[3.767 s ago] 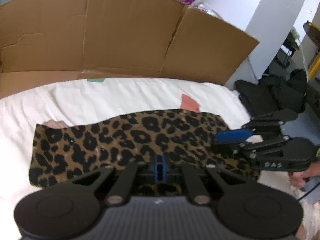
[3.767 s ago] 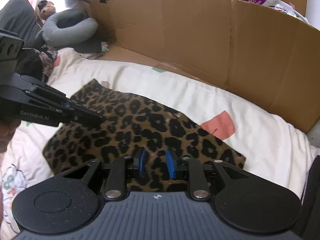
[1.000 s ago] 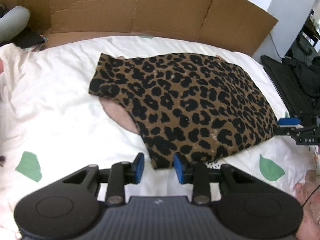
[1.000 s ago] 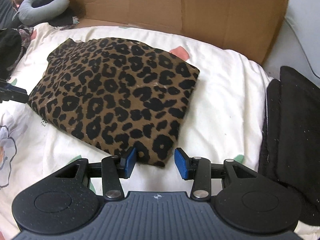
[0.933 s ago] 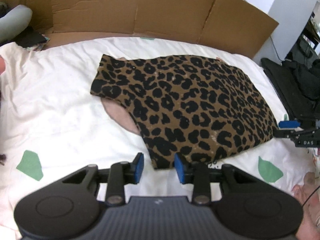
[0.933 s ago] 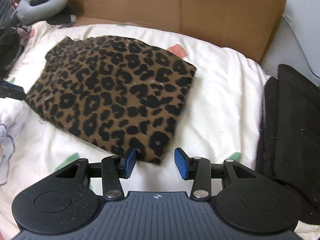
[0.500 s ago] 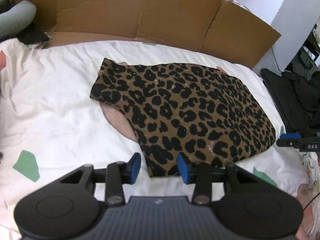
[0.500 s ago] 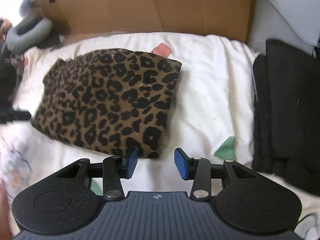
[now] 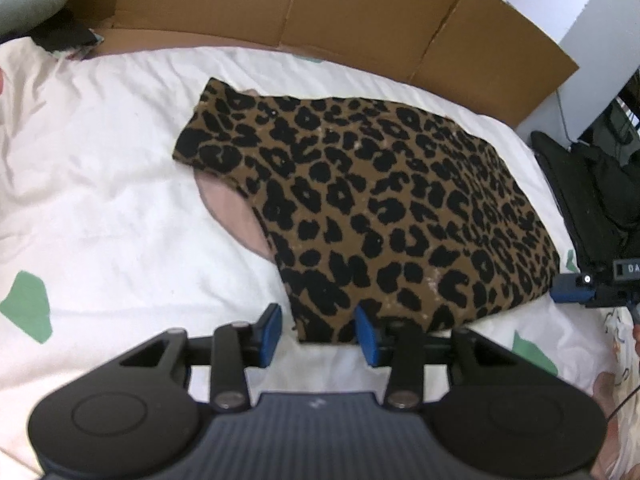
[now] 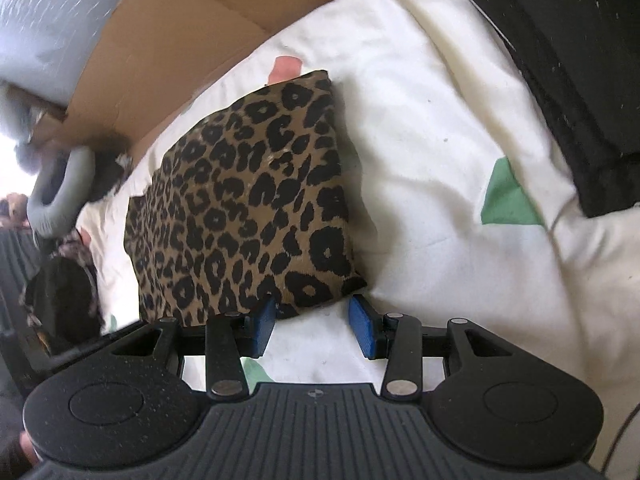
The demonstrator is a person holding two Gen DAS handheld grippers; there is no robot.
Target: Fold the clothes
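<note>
The folded leopard-print garment [image 9: 372, 204] lies flat on the white bedsheet [image 9: 100, 216], a cardboard wall [image 9: 320, 8] at twelve o'clock; the left gripper [image 9: 318, 330] stands apart with nothing clamped, the garment's near corner between its pads; the right gripper [image 10: 312, 328], at the garment's four o'clock corner, also stands apart, gripping nothing.

Right gripper [image 9: 570, 293] was cut off at the left wrist view's edge, jaws undeterminable; grey pillow [image 10: 60, 196] was blurred. Black bag [image 10: 580, 80] ran out of frame.
</note>
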